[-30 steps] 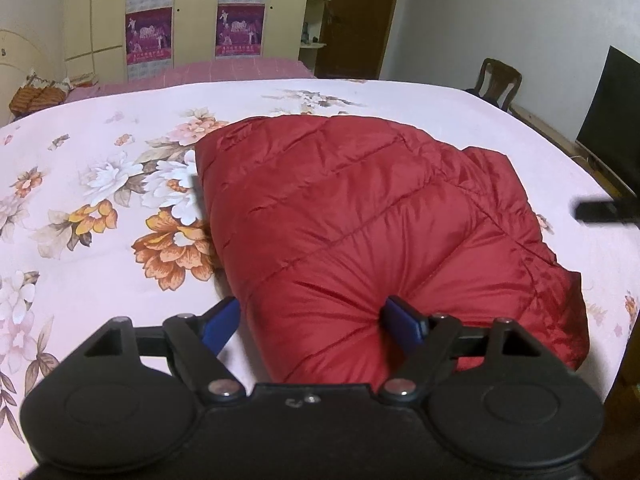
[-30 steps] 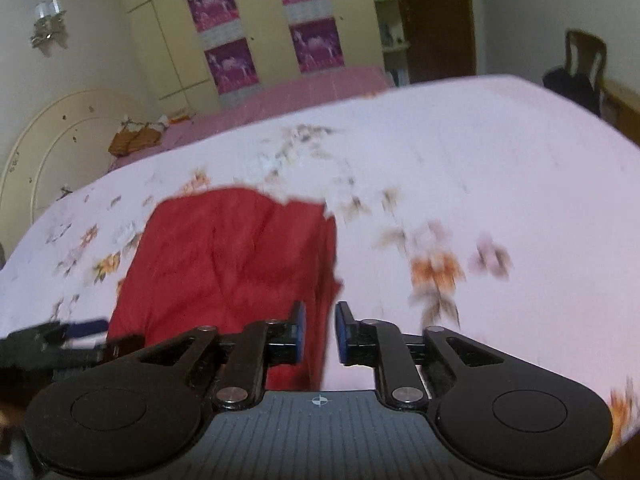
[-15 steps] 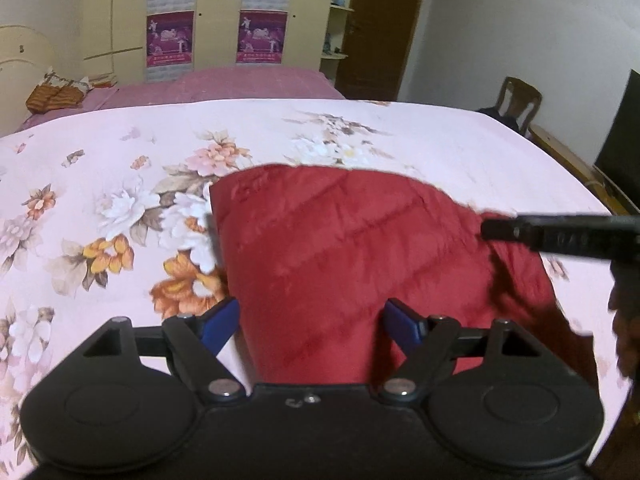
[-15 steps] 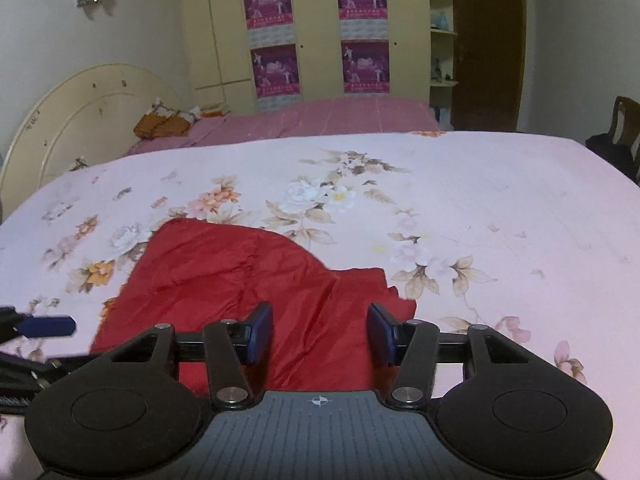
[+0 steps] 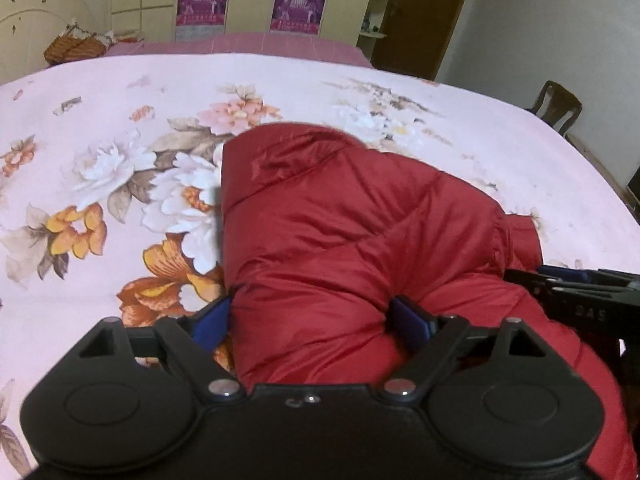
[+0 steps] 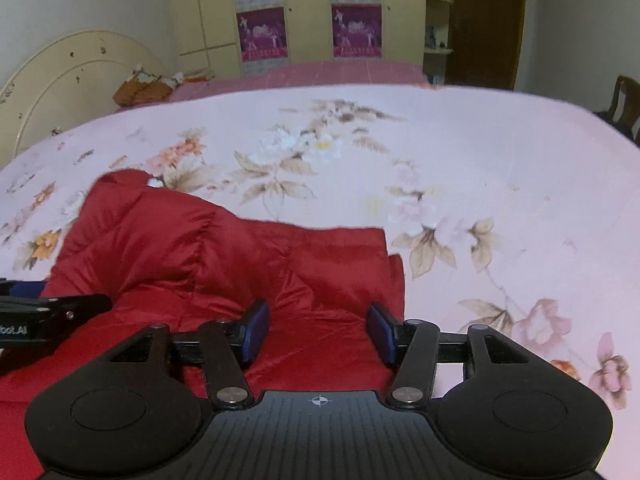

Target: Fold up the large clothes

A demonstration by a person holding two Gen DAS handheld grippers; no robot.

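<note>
A red quilted down jacket (image 5: 360, 232) lies folded in a bundle on the floral pink bedsheet (image 5: 100, 160). My left gripper (image 5: 312, 320) is open, its blue pads on either side of the jacket's near edge, with fabric bulging between them. My right gripper (image 6: 316, 330) is open too, its jaws over the jacket's right part (image 6: 224, 256). Each gripper shows at the edge of the other's view: the right one in the left wrist view (image 5: 580, 292), the left one in the right wrist view (image 6: 44, 312).
The bed fills both views. A cream headboard (image 6: 68, 76) and an orange-brown bundle (image 6: 140, 90) sit at the far left. Wardrobes with purple posters (image 6: 308, 12) stand behind. A wooden chair (image 5: 558, 106) stands at the right by the bed's edge.
My right gripper has opened from nearly shut and moved over the jacket's right side. My left gripper stays open at the near edge. The jacket bunched up closer to both grippers.
</note>
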